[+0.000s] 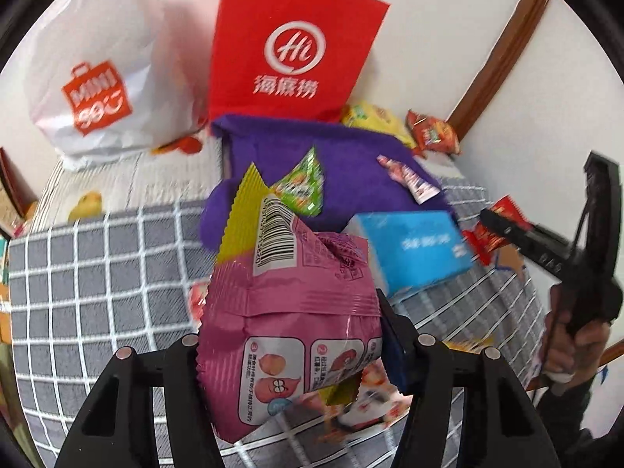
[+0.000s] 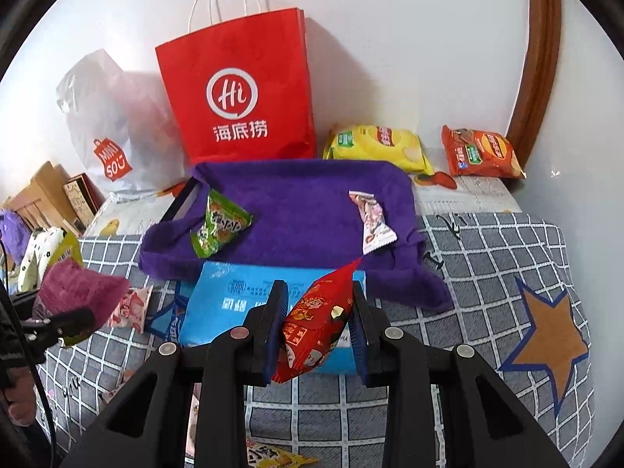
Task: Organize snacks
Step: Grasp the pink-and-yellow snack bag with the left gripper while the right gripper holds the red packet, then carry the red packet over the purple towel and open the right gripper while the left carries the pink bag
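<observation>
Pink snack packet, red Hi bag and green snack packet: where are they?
pink snack packet (image 1: 288,312), left wrist view, middle of its back.
red Hi bag (image 2: 238,109), right wrist view, its white logo.
green snack packet (image 2: 218,226), right wrist view, its front.

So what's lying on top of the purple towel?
On the purple fleece towel lie a green triangular snack packet and a pink-and-white wrapped snack. Whatever is under the towel is covered; only a dark edge shows at its left corner.
</observation>
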`<state>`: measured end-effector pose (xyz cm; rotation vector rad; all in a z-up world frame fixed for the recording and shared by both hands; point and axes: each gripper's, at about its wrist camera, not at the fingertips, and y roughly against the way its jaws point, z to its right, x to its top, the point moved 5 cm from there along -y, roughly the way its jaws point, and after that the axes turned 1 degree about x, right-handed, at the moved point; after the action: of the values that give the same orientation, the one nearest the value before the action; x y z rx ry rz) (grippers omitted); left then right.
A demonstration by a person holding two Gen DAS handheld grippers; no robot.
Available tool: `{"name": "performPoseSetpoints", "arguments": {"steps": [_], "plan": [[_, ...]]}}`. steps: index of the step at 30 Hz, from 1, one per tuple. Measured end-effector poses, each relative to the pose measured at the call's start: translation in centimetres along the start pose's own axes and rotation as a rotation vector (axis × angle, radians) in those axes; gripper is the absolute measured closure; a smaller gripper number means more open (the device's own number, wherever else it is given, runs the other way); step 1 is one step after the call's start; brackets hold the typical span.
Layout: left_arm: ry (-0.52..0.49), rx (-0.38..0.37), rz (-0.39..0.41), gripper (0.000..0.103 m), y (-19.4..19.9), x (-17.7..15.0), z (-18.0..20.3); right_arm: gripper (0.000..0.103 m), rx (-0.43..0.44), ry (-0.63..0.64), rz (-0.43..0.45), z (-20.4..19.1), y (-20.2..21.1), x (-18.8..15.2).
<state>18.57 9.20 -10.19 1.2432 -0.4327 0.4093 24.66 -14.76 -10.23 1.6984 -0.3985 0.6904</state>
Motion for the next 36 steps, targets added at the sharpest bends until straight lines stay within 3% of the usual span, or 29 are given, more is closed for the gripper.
{"name": "performPoseSetpoints", "arguments": {"steps": [10,19,36], "plan": [[-0.032,-0.068,0.025,0.044,-0.1,5.9,3.8,0.073,0.0,-0.003,0.044,1.2,-0.4,3.7],[-0.049,-0.072,0.046,0.044,-2.1,10.4,5.5,0.073,0.006,0.008,0.059,1.8,-2.7,7.0],[0.02,-0.036,0.052,0.044,-7.0,16.7,2.5,0.073,0.046,0.024,0.096,1.4,-7.0,14.0]]}}
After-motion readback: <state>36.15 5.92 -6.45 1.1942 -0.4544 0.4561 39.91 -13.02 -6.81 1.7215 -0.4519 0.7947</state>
